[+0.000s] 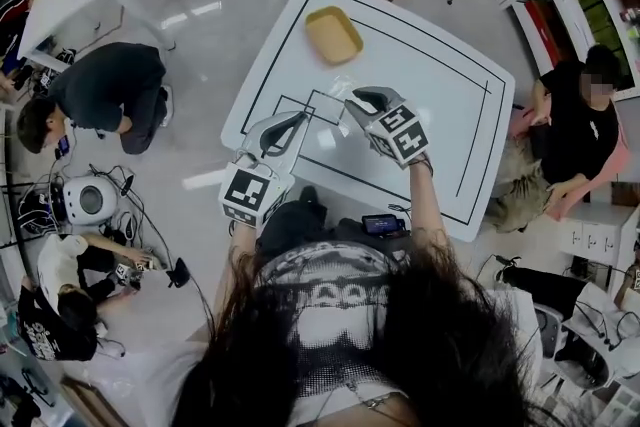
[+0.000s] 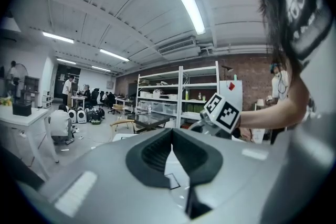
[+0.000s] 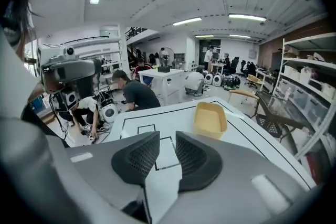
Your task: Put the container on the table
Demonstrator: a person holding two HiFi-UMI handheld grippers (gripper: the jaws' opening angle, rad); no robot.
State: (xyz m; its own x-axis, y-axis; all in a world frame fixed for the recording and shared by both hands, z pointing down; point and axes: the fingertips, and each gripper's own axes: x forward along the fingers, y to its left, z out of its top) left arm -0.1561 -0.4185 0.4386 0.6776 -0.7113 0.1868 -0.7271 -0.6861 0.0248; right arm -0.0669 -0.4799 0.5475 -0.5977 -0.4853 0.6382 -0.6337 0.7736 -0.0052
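Right tongs (image 1: 368, 100): pads well apart, nothing between them; bare worktop (image 1: 440, 115) shows through the gap. Left tongs (image 1: 288, 122): pad tips meet, nothing gripped. Both hover side by side over the near edge of the worktop. The left one points roughly level and the right one tips down toward the surface.

Container (image 1: 333, 34): yellow, shallow, open side up. It rests flat on the worktop toward the far side, inside the large black-lined border (image 1: 470, 75). It is well apart from both tongs and looks empty.

Reading: the container stands on its own base and needs no support, which fits the right tongs being wide open and free. Judged: placement is done, or as good as done. The left tongs, closed and off to the side, are probably just parked out of the way.

Outward: small black-lined squares (image 1: 322, 105) lie on the worktop just under the tongs, and the container is not in them. Cannot tell whether a particular marked spot was intended. A person in a dark top (image 1: 110, 85) crouches on the floor to the left, and a second person (image 1: 575, 130) sits to the right.
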